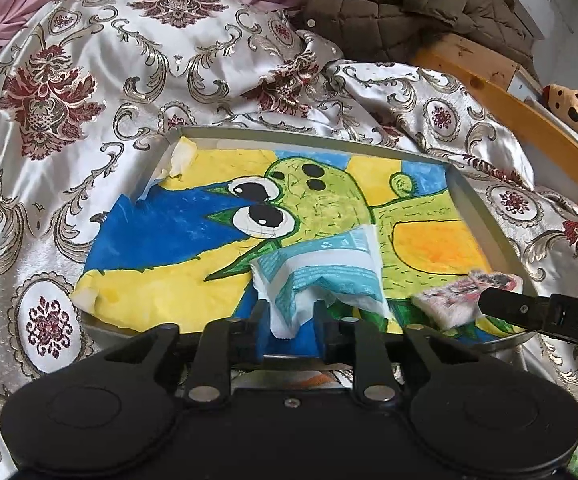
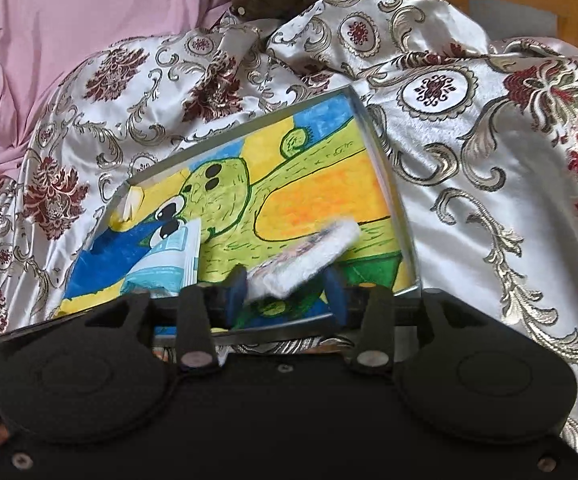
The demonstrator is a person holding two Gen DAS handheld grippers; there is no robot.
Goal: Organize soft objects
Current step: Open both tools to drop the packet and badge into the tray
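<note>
The placing step seems to be in hand: a blue-and-white tissue pack (image 1: 321, 276) lies between the parted jaws of the left gripper (image 1: 291, 322), and a pink patterned pack (image 2: 305, 256) between those of the right gripper (image 2: 287, 294), with no pad seen pressing. Both packs are over the metal tray (image 1: 471, 204), which is lined with a painted drawing (image 1: 177, 232) and rests on the satin bedcover (image 1: 89, 80). Next, both grippers should probably be drawn back without dragging the packs.
</note>
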